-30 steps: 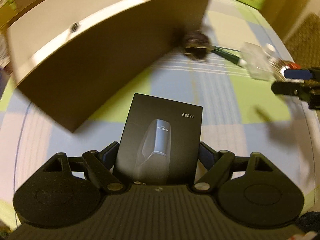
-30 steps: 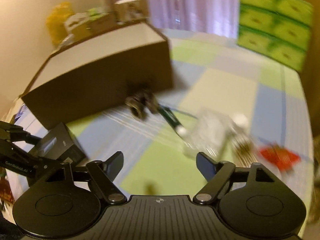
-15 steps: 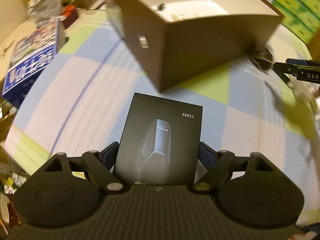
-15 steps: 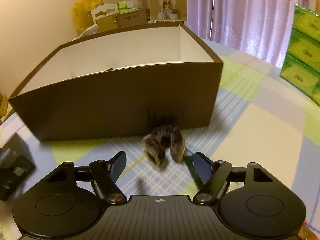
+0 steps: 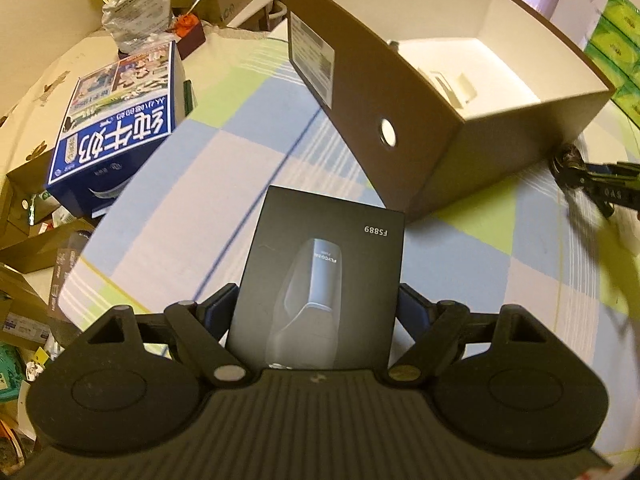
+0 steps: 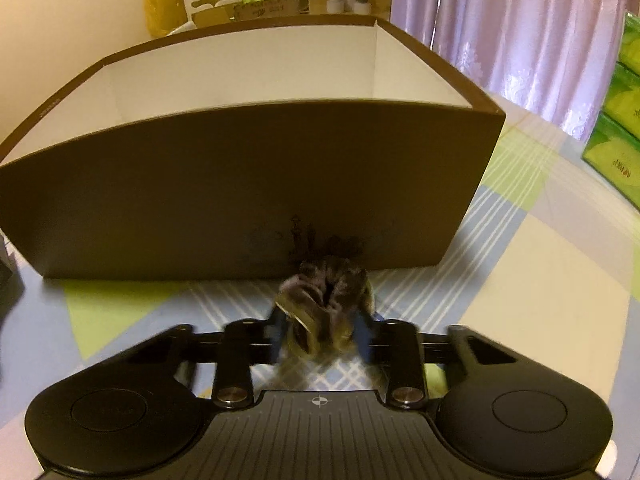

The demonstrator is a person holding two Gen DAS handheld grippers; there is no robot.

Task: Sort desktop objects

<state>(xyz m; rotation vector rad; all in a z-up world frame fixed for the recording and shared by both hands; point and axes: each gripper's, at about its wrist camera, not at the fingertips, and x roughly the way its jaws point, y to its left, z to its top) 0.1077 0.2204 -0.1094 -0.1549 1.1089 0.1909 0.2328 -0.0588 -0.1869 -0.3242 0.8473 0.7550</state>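
Black box sits clamped in your left fingers, near the bin. Your right fingers squeeze the scrunchie on the desk. Next, lift both over the rim.

Storage box: brown outside, white inside, with a pale label on one end. Small carton: matte black, grey device picture, white lettering "FS889". Surface cloth: checks of pale blue, lime green and cream, crossed by thin white stripes and a dark blue line. Milk carton: deep blue with white characters. Scrunchie: mottled dark brown and tan. Curtain: lilac. Stacked packs: bright green. Fingers: black with blue pads.
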